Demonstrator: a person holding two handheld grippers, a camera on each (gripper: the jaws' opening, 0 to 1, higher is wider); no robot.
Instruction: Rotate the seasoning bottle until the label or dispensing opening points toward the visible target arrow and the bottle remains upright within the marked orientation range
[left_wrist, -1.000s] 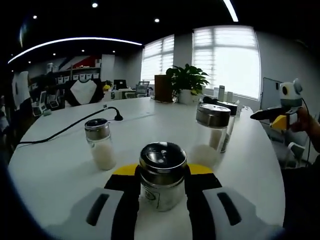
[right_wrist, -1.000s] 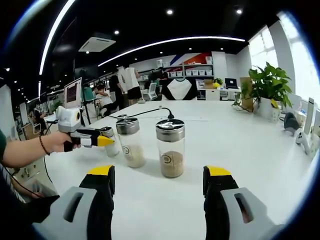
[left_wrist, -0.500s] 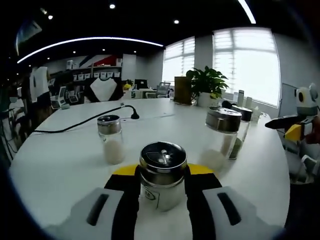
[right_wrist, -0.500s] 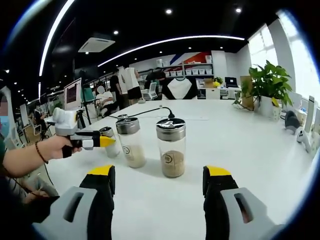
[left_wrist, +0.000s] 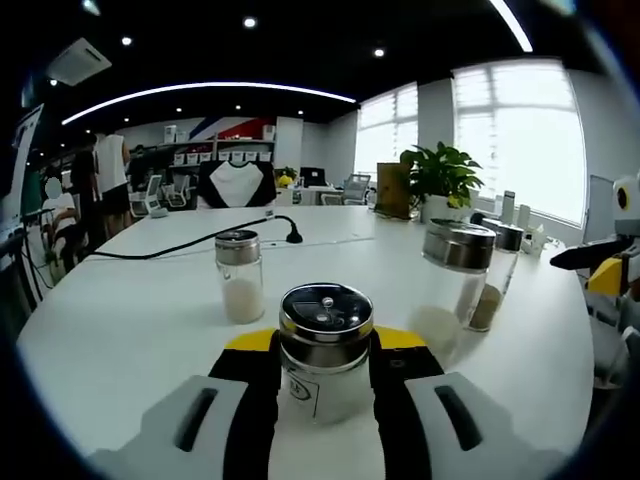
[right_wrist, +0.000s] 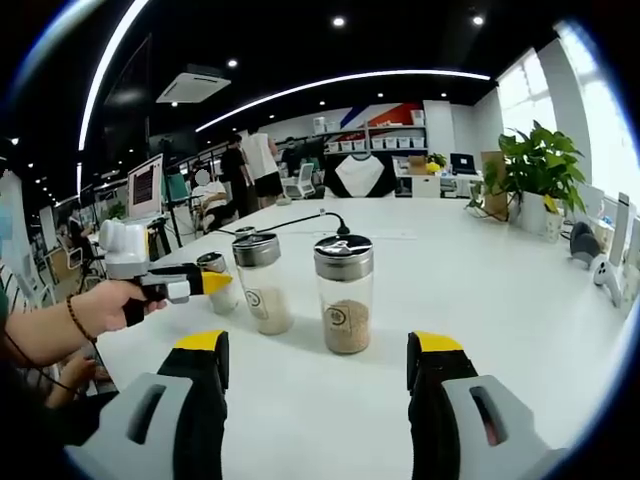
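Note:
A glass seasoning bottle (left_wrist: 325, 322) with a perforated metal lid and a small label low on its front stands upright between the black, yellow-tipped jaws of my left gripper (left_wrist: 325, 348), which is shut on it. From the right gripper view, the left gripper (right_wrist: 190, 284) is held by a hand at the left, with the small bottle (right_wrist: 214, 266) at its tip. My right gripper (right_wrist: 317, 352) is open with nothing between its jaws. It faces a brown-filled bottle (right_wrist: 345, 296) and a white-filled bottle (right_wrist: 260, 284), and it shows in the left gripper view as the right gripper (left_wrist: 605, 268).
On the white table (left_wrist: 110, 330) stand a small white-filled shaker (left_wrist: 240, 278) and a wide-lidded bottle (left_wrist: 455, 272), with another bottle behind it. A black cable (left_wrist: 170, 247) crosses the far side. A potted plant (right_wrist: 540, 170) sits at the table's far right. People stand in the background.
The left gripper view has swung, so the other bottles, the plant and the window slid rightward. The held bottle stayed between the jaws. In the right gripper view, the left gripper shifted slightly left.

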